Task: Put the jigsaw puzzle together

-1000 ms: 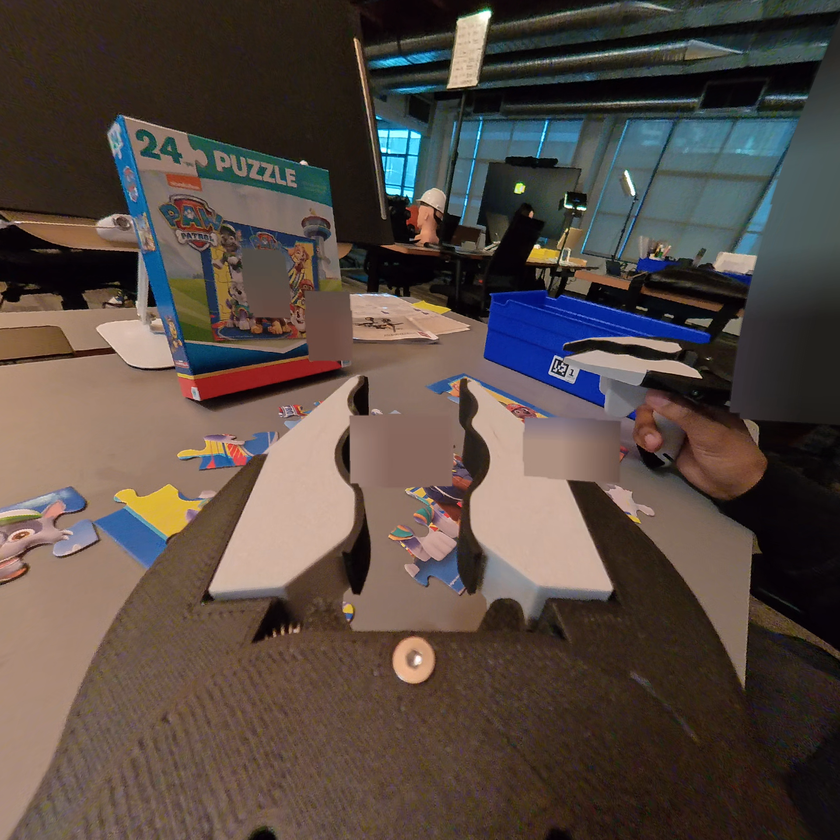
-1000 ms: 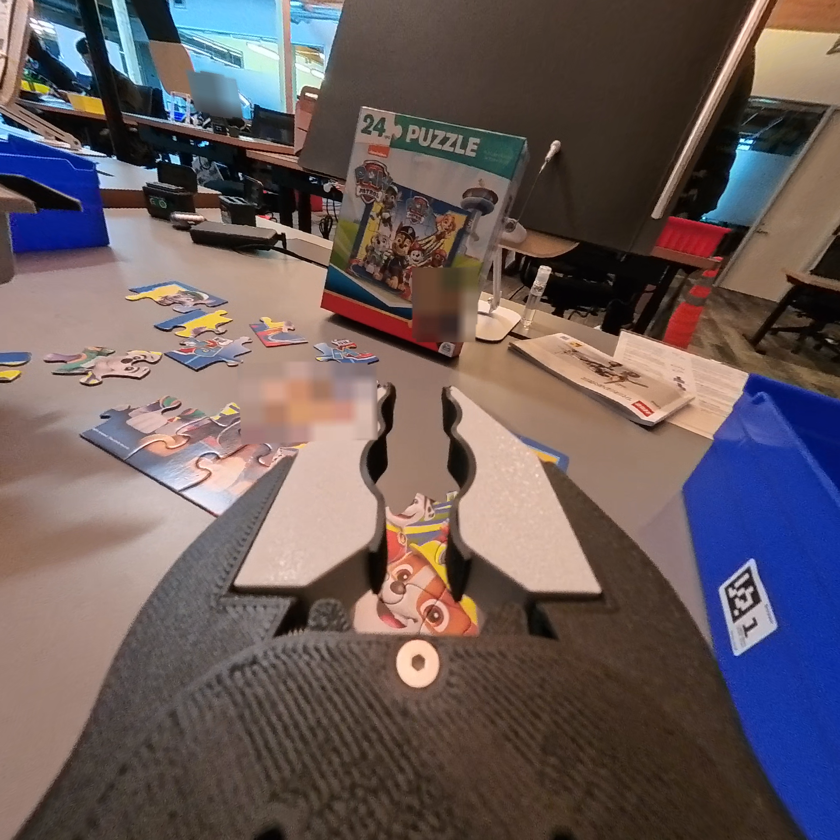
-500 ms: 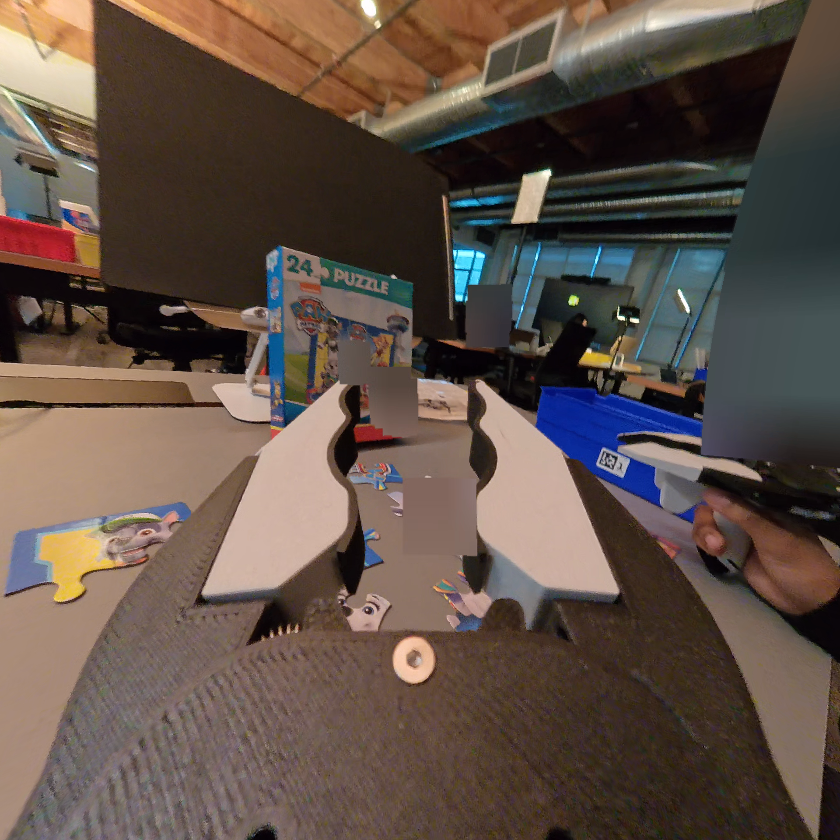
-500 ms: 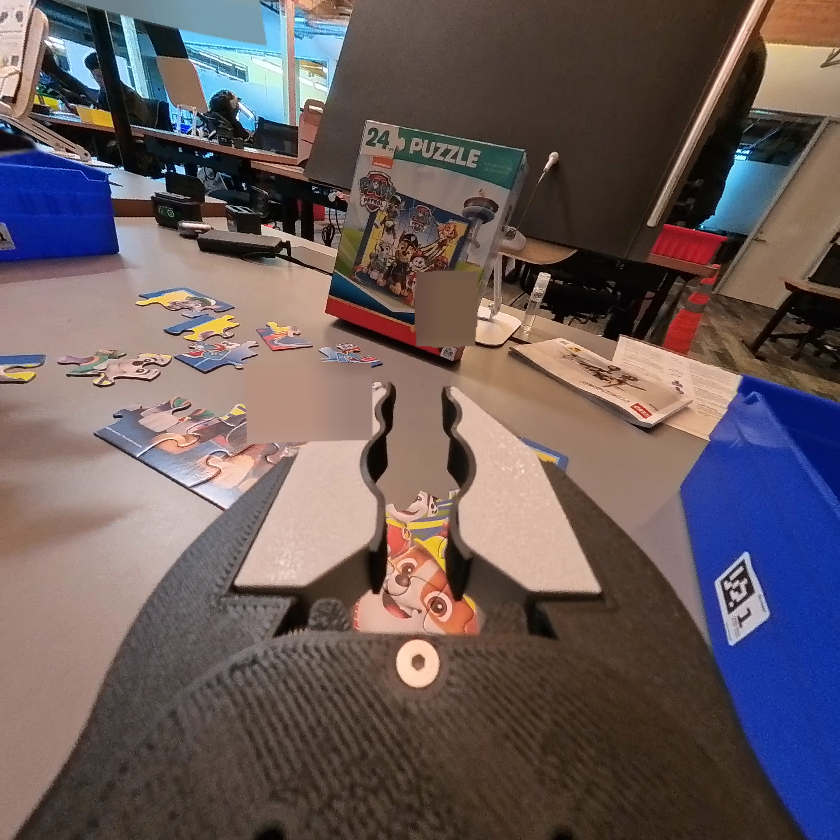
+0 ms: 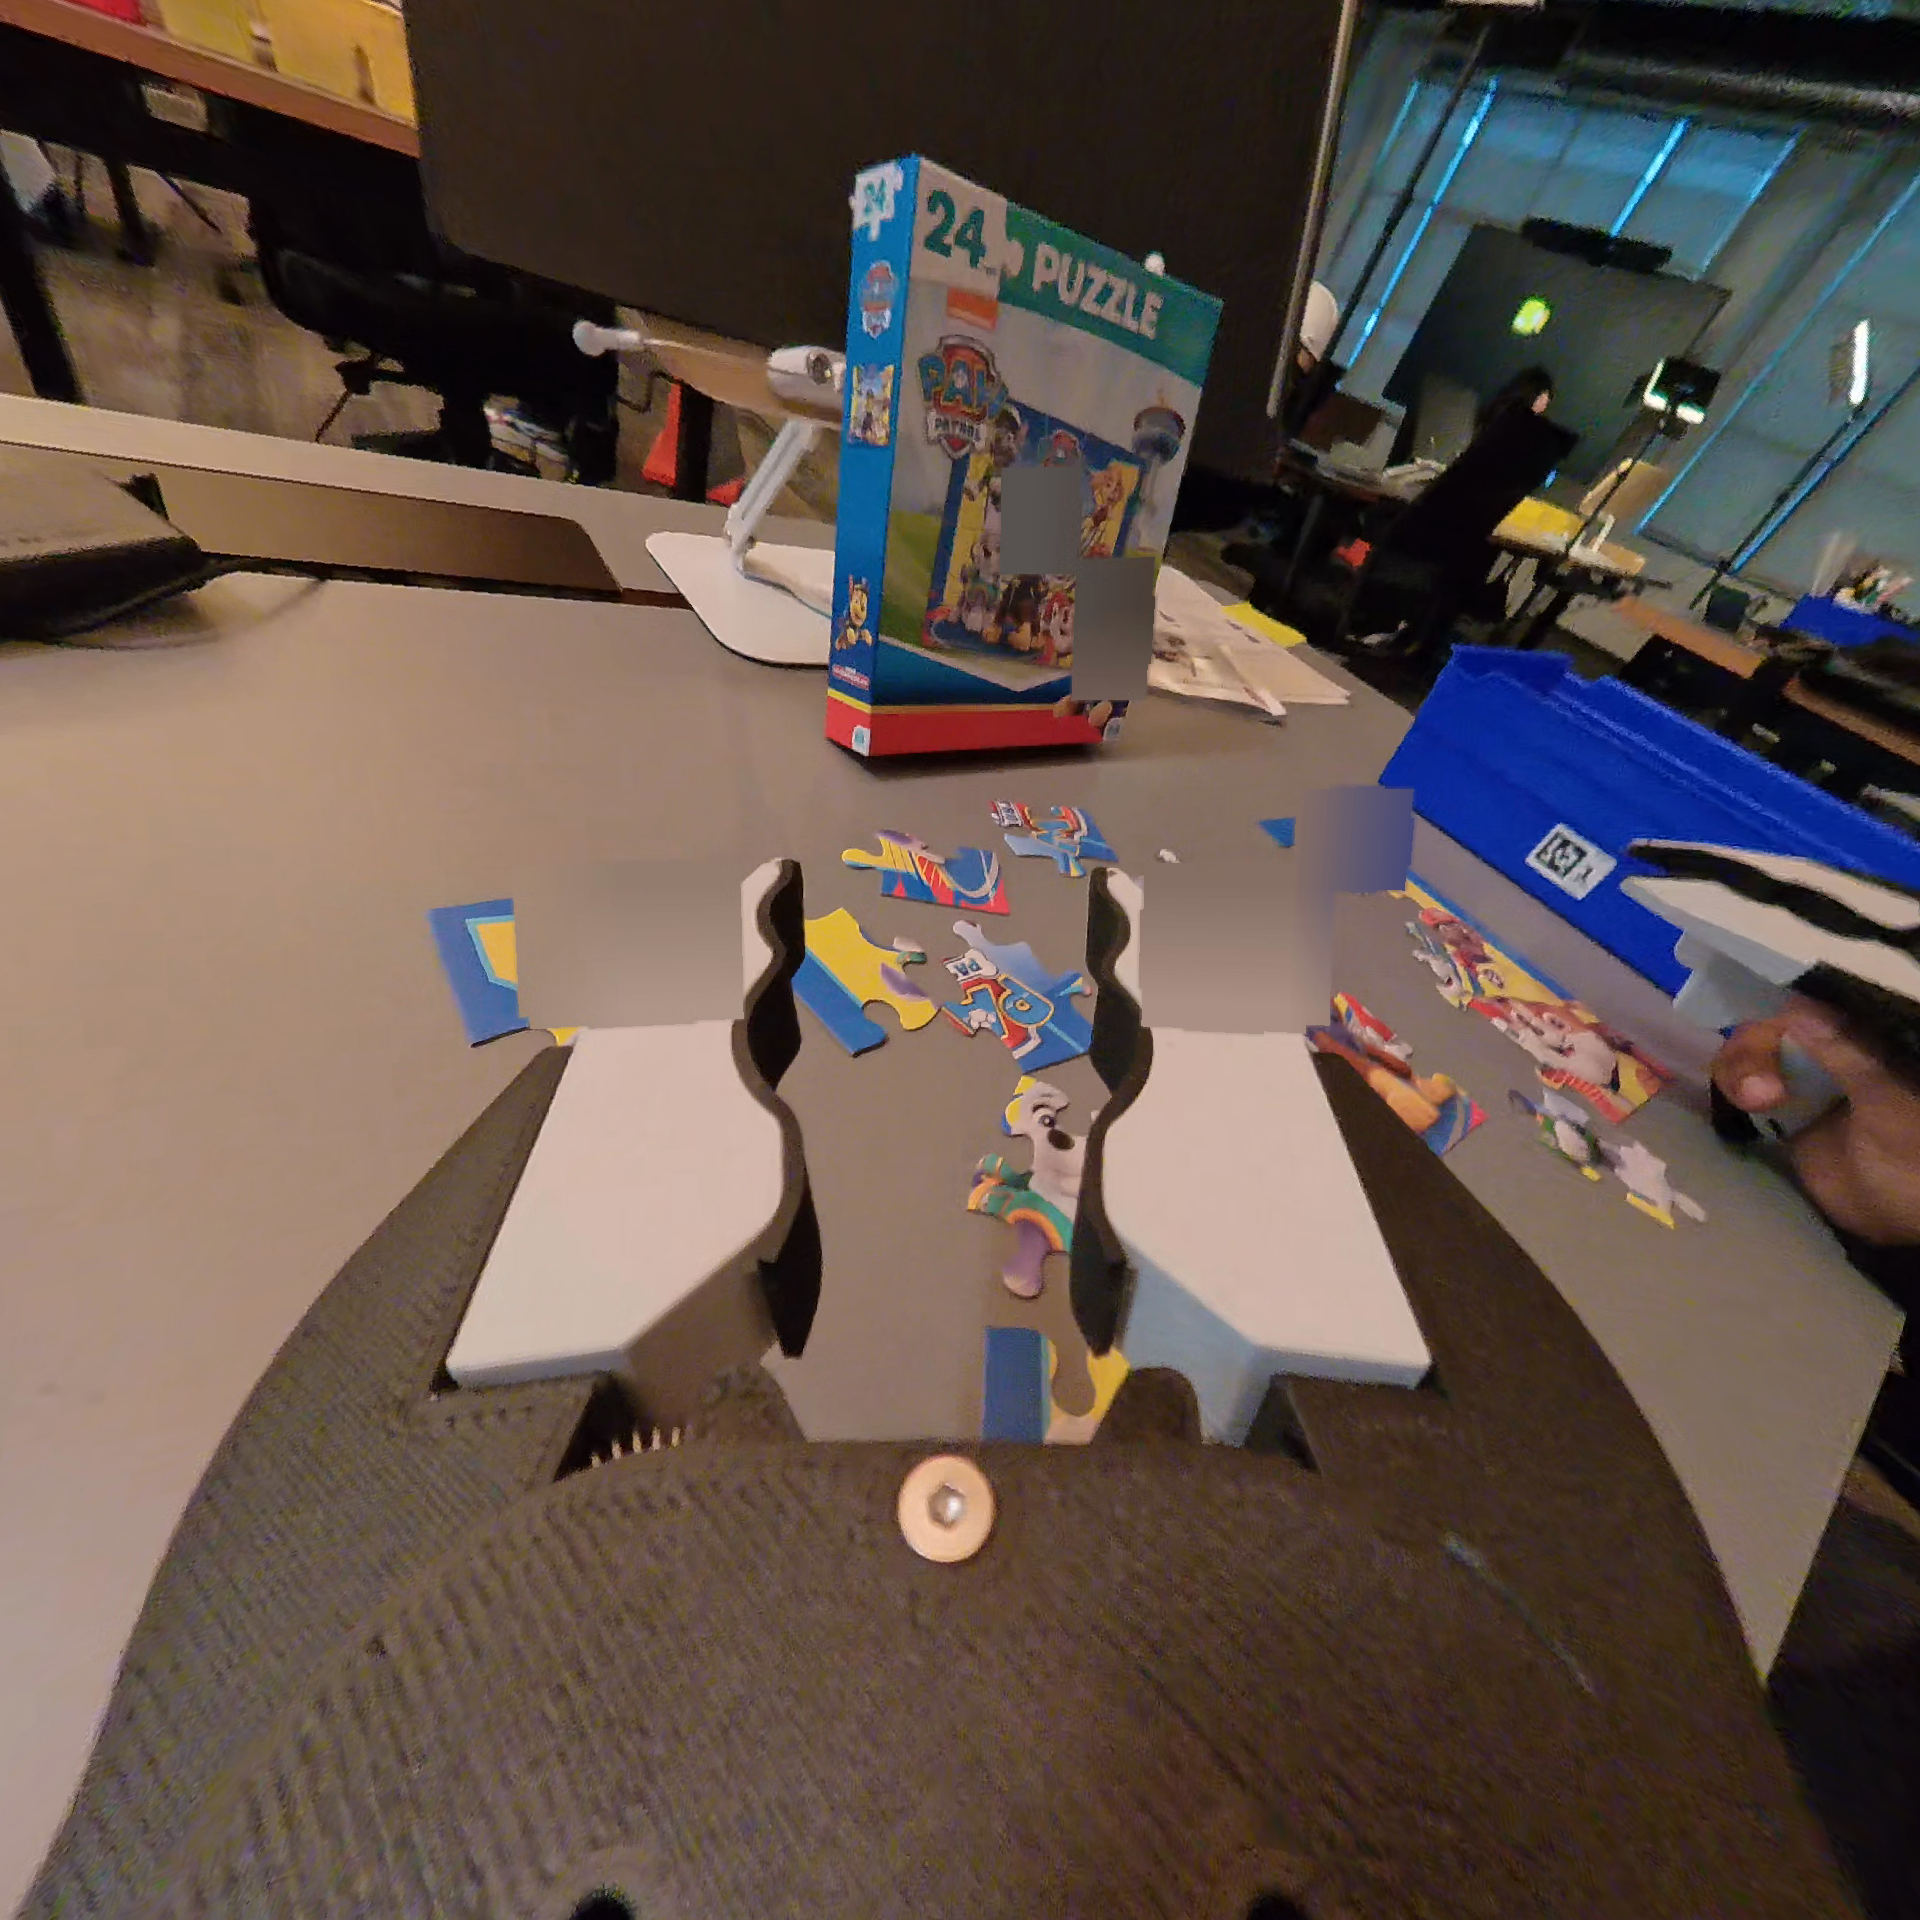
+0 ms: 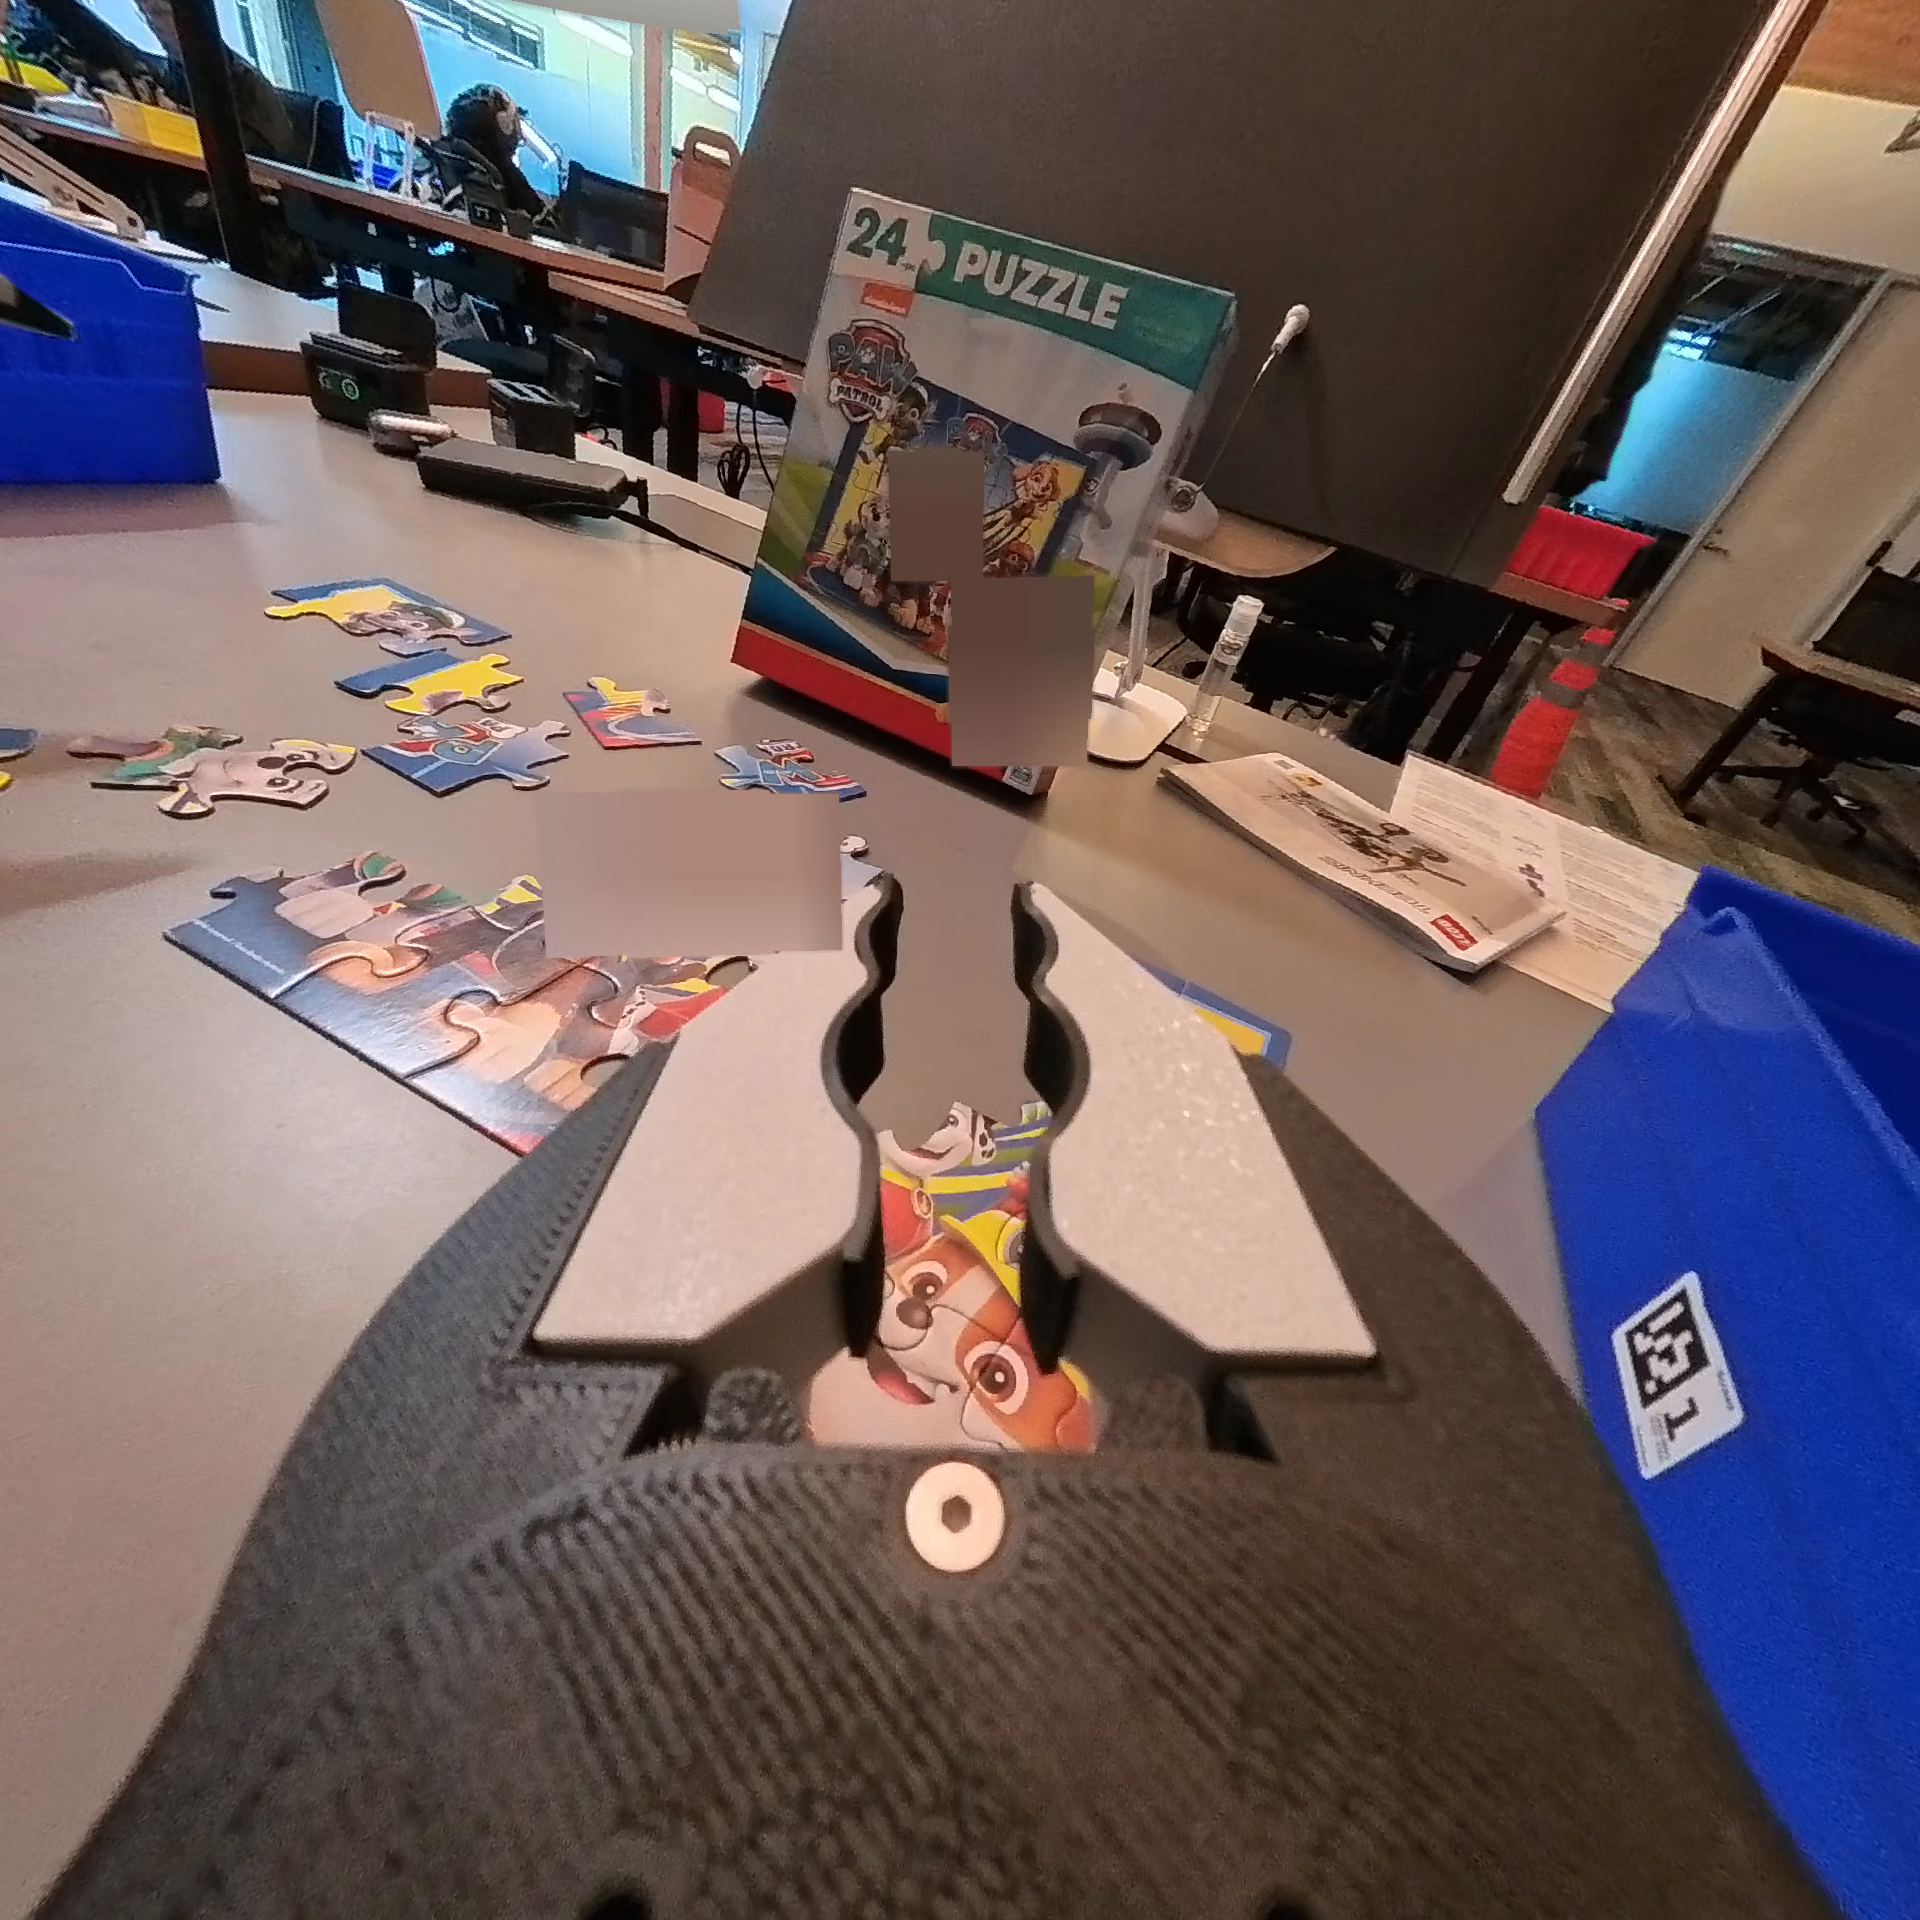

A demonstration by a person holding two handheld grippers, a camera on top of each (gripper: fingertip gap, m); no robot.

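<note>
While its two grey fingers stand wide apart with nothing between the pads, the left gripper (image 5: 940, 883) hangs over the grey table (image 5: 312, 831), above a scatter of loose cardboard puzzle pieces. Seen through the gap lie a yellow and blue piece (image 5: 852, 987) towards the left finger, a blue piece with a red and white emblem (image 5: 1013, 1003) just right of it, and nearer, half under the right finger, a piece showing a white pup (image 5: 1039, 1174). All three lie flat and apart from one another. The upright printed puzzle box (image 5: 997, 468) stands farther back, and a blue plastic bin (image 5: 1610, 769) sits at the far right.

The right gripper (image 6: 956, 904), held in a hand (image 5: 1829, 1122) near the bin, has its fingers narrowly parted, with bare table showing between the tips. Nothing is pressed between them. Below its finger bases lies a joined section showing an orange pup (image 6: 956, 1299), and a larger assembled section (image 6: 416, 987) lies to its left. A folded paper booklet (image 6: 1371, 862) rests to the far right.

As a judgement on handling, these pieces are thin and flat against the table, so pads closing level with the surface would likely slide over them. A steep approach, with one fingertip on each of two opposite edges, and room kept from the neighbouring pieces, looks the surer way to catch one
</note>
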